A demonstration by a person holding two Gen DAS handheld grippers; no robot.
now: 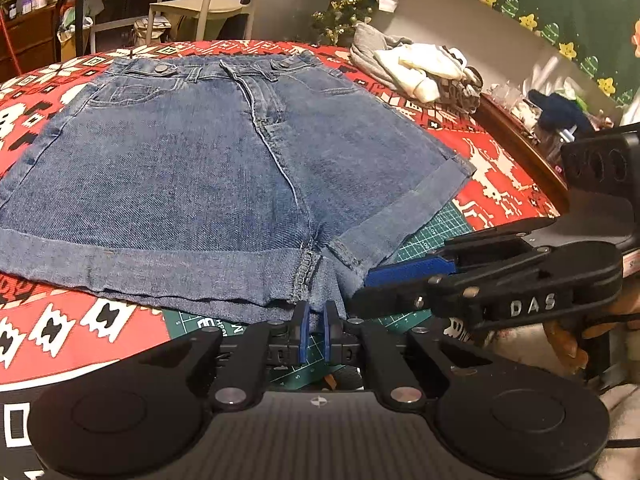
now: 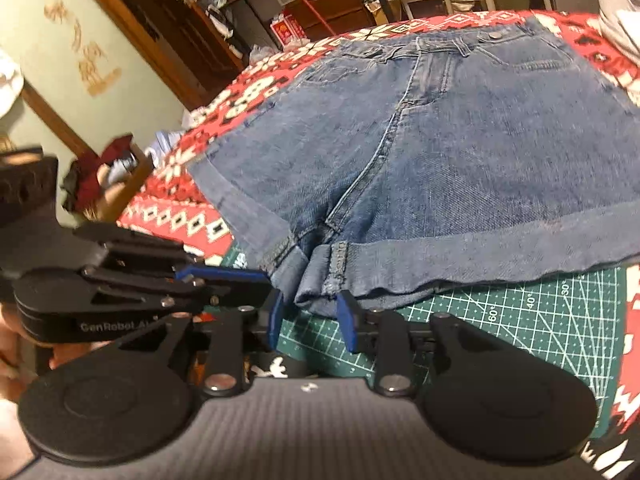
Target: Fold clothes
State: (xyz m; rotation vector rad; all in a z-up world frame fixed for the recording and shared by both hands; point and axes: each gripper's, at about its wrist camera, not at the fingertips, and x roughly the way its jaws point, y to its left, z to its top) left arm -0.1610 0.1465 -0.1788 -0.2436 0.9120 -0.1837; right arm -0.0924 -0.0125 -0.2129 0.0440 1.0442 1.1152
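Note:
Blue denim shorts point(image 1: 192, 168) lie flat on a red patterned tablecloth point(image 1: 52, 92), waistband at the far side and cuffed hems toward me. My left gripper point(image 1: 316, 320) is shut on the hem at the crotch, with denim pinched between its blue pads. In the right wrist view it comes in from the left point(image 2: 268, 286), its tips at the shorts point(image 2: 460, 160). My right gripper point(image 2: 311, 316) stands open around the folded crotch hem, which lies loose between its blue fingers point(image 2: 346, 320). From the left wrist view it reaches in from the right point(image 1: 366, 286) beside the right leg cuff.
A green cutting mat point(image 2: 500, 320) lies under the near hems. A pile of white and grey clothes point(image 1: 420, 68) sits at the table's back right. Beyond the right table edge is a cluttered wooden ledge point(image 1: 520, 148). A chair point(image 1: 208, 0) stands behind the table. A hand point(image 1: 568, 340) grips the right tool.

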